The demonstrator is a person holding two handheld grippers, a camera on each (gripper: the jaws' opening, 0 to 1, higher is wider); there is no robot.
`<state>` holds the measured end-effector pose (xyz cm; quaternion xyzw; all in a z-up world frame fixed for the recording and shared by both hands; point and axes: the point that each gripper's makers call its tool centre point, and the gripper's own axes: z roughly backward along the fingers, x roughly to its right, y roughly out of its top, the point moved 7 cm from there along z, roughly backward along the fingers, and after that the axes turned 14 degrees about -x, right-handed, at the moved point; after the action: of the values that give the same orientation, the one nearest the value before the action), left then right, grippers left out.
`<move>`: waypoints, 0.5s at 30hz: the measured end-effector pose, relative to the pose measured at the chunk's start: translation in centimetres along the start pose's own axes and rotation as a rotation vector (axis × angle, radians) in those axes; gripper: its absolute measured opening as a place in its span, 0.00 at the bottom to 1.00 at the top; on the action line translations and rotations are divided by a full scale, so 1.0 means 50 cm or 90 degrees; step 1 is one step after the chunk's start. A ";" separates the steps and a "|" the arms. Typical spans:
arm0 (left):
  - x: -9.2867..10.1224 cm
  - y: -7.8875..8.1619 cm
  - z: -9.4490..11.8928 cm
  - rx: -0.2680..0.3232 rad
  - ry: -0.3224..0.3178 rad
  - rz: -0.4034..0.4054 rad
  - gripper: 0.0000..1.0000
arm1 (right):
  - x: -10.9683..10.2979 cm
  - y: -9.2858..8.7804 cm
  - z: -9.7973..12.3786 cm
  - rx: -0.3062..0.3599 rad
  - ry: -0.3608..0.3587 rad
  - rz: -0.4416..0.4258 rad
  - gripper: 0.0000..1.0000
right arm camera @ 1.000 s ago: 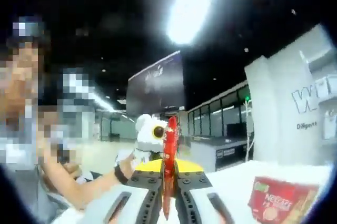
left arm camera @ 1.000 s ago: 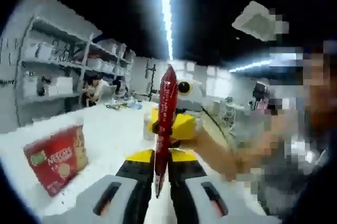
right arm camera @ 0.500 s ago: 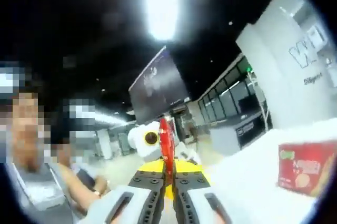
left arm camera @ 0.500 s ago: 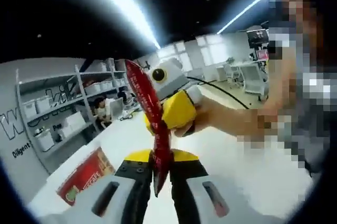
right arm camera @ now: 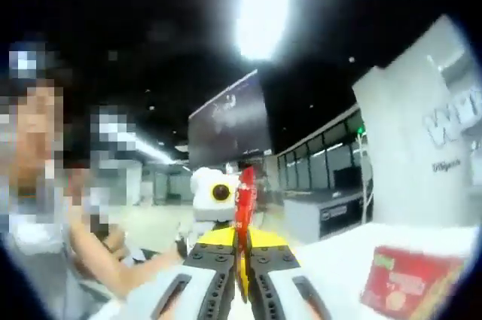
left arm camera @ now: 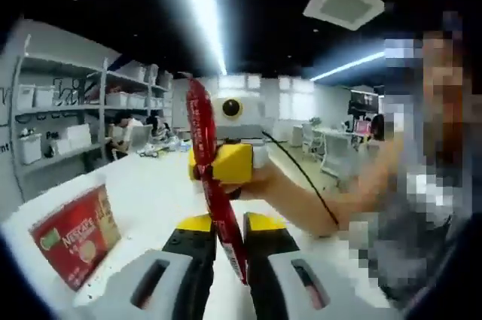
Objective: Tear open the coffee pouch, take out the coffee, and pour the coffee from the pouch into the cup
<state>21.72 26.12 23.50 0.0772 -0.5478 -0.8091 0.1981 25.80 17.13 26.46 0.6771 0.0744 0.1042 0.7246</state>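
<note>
- A red coffee stick (left arm camera: pixel 212 184) is held in the air above the white table (left arm camera: pixel 143 192), clamped at its lower end between the closed jaws of the left gripper (left arm camera: pixel 226 239).
- Its upper end is clamped by the right gripper (left arm camera: pixel 220 163), which is held by a hand (left arm camera: pixel 263 184).
- In the right gripper view, the coffee stick (right arm camera: pixel 243 207) is seen edge-on, pinched in the right gripper (right arm camera: pixel 239 254).
- A red coffee box (left arm camera: pixel 73 236) is seen standing near the table's edge.
</note>
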 end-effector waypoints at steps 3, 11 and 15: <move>-0.009 -0.005 -0.004 -0.012 0.010 0.016 0.13 | -0.007 -0.001 -0.006 -0.019 -0.016 0.030 0.04; -0.013 -0.006 0.004 -0.016 0.043 -0.007 0.10 | 0.004 0.000 -0.007 0.018 0.017 0.024 0.28; -0.015 -0.018 -0.003 -0.037 0.046 -0.011 0.10 | 0.008 0.015 -0.001 0.037 0.023 0.014 0.29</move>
<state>22.23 26.57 22.54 0.1053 -0.5156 -0.8232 0.2133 26.13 17.33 27.19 0.6969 0.0827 0.1223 0.7019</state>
